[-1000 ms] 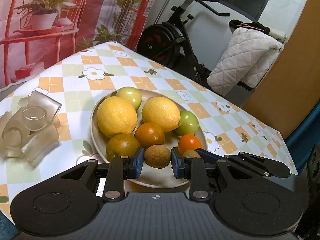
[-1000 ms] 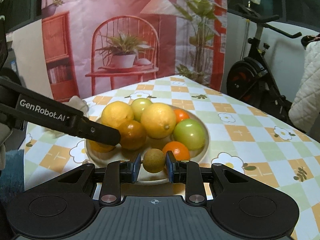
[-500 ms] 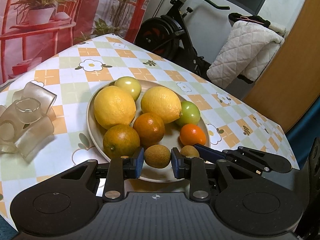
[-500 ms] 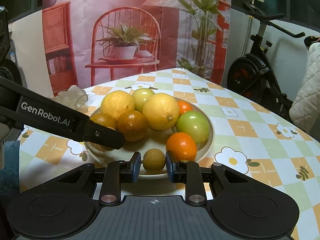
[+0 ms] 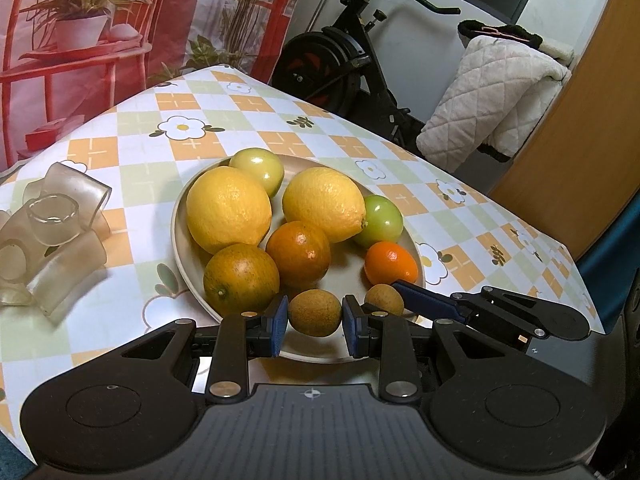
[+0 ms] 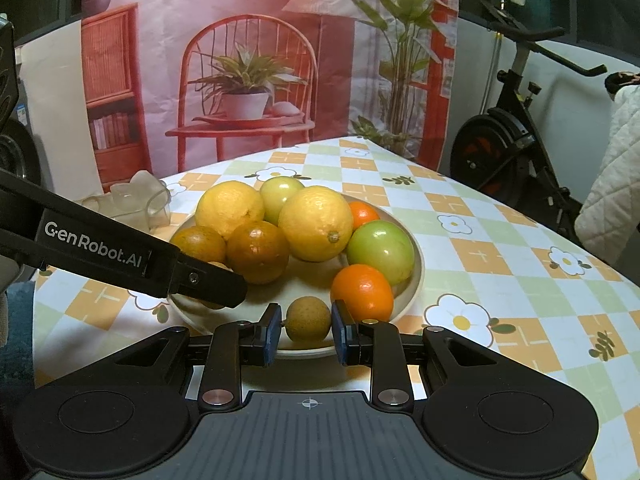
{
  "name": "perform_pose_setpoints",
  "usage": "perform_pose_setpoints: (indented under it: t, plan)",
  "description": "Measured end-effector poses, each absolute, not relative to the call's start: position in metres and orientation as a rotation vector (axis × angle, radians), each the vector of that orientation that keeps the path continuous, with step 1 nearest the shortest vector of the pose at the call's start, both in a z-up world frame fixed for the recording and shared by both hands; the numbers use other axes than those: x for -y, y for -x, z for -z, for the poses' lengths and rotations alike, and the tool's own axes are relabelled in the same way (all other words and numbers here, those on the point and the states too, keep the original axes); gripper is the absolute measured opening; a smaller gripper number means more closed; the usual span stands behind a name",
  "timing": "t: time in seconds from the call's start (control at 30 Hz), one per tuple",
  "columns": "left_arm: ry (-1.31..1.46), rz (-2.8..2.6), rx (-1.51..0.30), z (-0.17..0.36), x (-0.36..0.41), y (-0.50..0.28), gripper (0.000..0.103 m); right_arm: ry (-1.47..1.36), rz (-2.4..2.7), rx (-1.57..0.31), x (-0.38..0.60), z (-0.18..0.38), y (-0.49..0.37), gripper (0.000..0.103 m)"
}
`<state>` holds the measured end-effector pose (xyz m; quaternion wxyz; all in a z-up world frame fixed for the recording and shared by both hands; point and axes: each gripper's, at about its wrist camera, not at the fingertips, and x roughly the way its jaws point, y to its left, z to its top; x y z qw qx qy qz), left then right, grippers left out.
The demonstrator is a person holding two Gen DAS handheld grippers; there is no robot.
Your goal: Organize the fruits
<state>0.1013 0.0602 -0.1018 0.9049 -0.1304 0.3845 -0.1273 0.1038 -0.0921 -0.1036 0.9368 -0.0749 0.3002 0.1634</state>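
Each tool is closed on a small brown fruit: the left tool (image 5: 314,320) pinches one (image 5: 315,313), the right tool (image 6: 306,325) another (image 6: 308,318), both at the plate's (image 6: 414,280) near rim. Nearly round, they have no long axis to favour. Just beyond lie the oranges (image 5: 298,254), then two lemons (image 5: 324,205), on the checked surface (image 5: 192,144).

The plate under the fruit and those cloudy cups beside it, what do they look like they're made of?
The plate looks like matte beige ceramic or melamine: smooth, even colour, soft rim, only a dull sheen. Which one, the look leaves open. The cloudy cups look like frosted translucent glass or plastic: light passes through the thick walls and the rims catch highlights.
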Motion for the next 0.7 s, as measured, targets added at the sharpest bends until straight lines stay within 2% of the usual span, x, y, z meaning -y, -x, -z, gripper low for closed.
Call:
perform_pose_setpoints:
  t: [0.7]
  plan:
    - [0.259,0.257,-0.793,0.1018,-0.0607,-0.1009,0.033,0.154,-0.32,-0.61,0.097,0.101,-0.1034,0.025]
